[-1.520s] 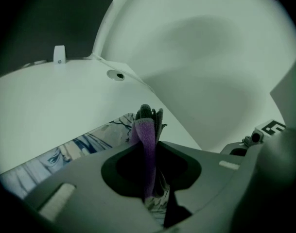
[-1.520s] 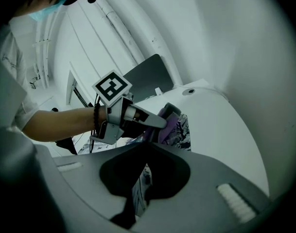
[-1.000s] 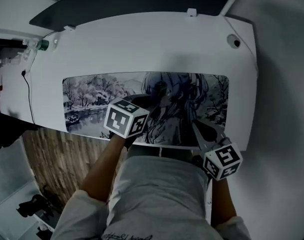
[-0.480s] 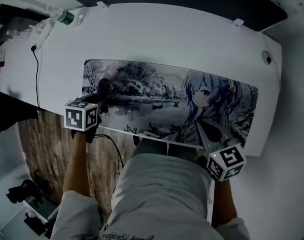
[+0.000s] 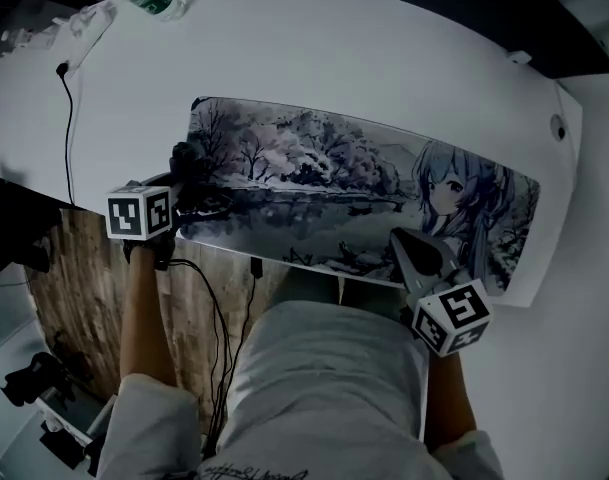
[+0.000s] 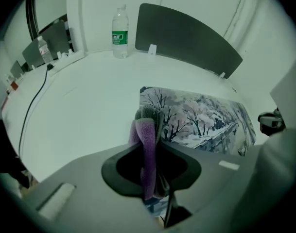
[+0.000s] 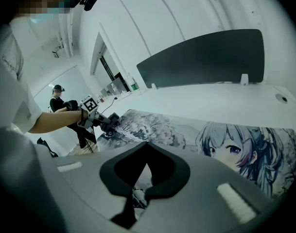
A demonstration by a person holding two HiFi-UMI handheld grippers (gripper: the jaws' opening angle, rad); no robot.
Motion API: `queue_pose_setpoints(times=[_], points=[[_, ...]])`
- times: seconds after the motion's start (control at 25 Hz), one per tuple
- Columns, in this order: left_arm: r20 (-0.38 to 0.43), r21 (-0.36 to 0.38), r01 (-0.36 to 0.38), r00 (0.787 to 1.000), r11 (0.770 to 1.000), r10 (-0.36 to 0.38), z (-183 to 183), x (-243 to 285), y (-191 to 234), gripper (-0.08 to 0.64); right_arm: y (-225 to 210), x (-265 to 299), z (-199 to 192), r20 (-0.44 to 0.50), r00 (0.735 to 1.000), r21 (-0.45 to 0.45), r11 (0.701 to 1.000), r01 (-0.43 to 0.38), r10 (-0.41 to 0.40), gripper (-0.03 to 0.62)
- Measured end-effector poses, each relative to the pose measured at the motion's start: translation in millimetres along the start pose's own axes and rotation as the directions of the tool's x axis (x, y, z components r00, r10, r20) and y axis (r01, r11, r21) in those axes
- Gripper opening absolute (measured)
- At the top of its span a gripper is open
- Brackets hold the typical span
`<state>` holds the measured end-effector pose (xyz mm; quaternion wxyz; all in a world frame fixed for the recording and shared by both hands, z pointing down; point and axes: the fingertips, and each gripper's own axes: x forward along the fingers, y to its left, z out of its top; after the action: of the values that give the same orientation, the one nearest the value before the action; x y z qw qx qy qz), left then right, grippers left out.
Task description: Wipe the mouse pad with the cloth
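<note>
The left gripper [image 5: 182,176] is clamped on a bunched purple cloth [image 6: 147,142], which sticks out past the jaws and sits at the far-left end of the pad [image 5: 324,188], right by its corner. The right gripper [image 7: 144,186] has its jaws together and its tip down on the pad's near edge toward the right end, apparently pinning it; whether it pinches the edge cannot be told. The pad lies flat along the desk [image 5: 314,58], its near edge close to the desk's lip. The step in hand looks like a wipe starting from the left end. To do it well, press the cloth flat enough that fabric, not jaw tips, meets the surface, and draw it rightward in long overlapping passes along the pad's length, covering far and near strips alike. The right gripper should bear down steadily so the pad does not creep or buckle under the drag. Because the cloth is a narrow bunch, several passes are likely needed. Stay clear of the cable [image 5: 69,158] and the bottle [image 6: 120,25], both well off the pad.
</note>
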<state>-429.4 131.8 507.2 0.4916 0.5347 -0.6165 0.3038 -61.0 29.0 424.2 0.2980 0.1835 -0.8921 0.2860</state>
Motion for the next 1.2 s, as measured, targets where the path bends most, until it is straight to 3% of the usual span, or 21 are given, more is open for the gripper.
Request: queue_pose_setpoints(times=[0.16,0.4,0.56,1.2], points=[[-0.029,0.002,0.035,0.999,0.999,-0.035,-4,8,-8,0.097,18,14,4,-0.026,1.0,-0.036,0.999,-0.016,0.015,0.006],[-0.013,-0.087,0.09,0.996,0.992,-0.091,-2,10,-9,0.097,25,23,8,-0.036,0.999,-0.05,0.998,-0.038,0.036,0.006],[-0.02,-0.057,0.056,0.998,0.997,-0.057,-2,10,-16,0.097,15,15,2,-0.044,0.998,-0.057,0.997,-0.045,0.042,0.006],[-0.043,-0.028,0.106,0.993,0.994,-0.107,0,31,-131,0.097,-59,-51,-35,-0.017,1.0,0.005,1.0,0.004,-0.004,0.006]])
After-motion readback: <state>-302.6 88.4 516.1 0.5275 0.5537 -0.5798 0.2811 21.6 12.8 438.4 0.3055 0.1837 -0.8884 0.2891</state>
